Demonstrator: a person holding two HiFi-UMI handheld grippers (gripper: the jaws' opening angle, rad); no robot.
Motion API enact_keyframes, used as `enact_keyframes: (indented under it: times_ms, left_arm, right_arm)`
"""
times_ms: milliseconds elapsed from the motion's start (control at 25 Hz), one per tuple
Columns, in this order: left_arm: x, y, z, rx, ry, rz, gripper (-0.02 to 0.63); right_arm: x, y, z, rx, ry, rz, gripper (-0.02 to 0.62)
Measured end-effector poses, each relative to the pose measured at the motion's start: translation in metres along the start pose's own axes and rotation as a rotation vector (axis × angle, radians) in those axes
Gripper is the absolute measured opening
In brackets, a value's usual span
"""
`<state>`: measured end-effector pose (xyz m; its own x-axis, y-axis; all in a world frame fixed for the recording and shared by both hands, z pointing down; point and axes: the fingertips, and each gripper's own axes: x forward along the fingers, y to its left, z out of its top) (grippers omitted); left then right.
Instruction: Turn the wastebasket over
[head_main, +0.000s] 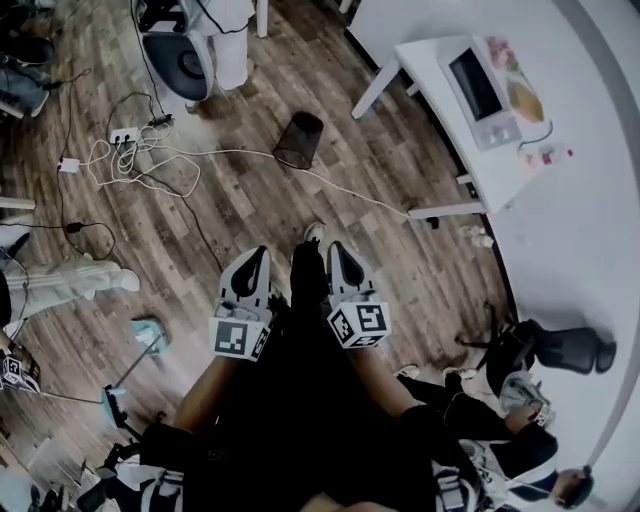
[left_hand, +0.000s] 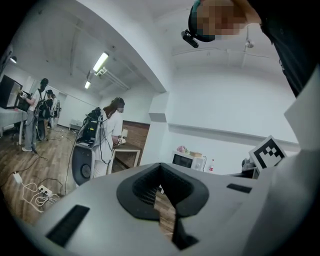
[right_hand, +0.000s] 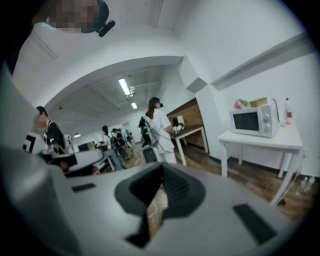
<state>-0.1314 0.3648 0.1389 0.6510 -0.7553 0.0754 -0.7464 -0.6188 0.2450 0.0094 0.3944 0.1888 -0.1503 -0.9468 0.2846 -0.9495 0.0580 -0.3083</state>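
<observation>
A black mesh wastebasket stands on the wooden floor ahead, seen only in the head view, well beyond both grippers. My left gripper and right gripper are held side by side in front of the body, both shut with nothing between the jaws. In the left gripper view the left gripper shows its closed jaws with floor behind. The right gripper view shows the right gripper closed the same way. The wastebasket is hidden behind the jaws in both gripper views.
A white table carrying a microwave stands to the right of the basket. White cables and a power strip lie on the floor to the left. A person stands by a speaker-like machine. An office chair is at right.
</observation>
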Motion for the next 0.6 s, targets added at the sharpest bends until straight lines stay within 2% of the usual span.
enact_keyframes:
  times_ms: [280,600]
  left_arm:
    - [0.064,0.004,0.001,0.015,0.021,0.006,0.032]
    - [0.163,0.011,0.016,0.064,0.038,0.056,0.032]
  right_arm:
    - [0.049,-0.038,0.019,0.019,0.026,0.008,0.031]
    - [0.122,-0.088,0.052,0.017,0.061,0.072,0.031]
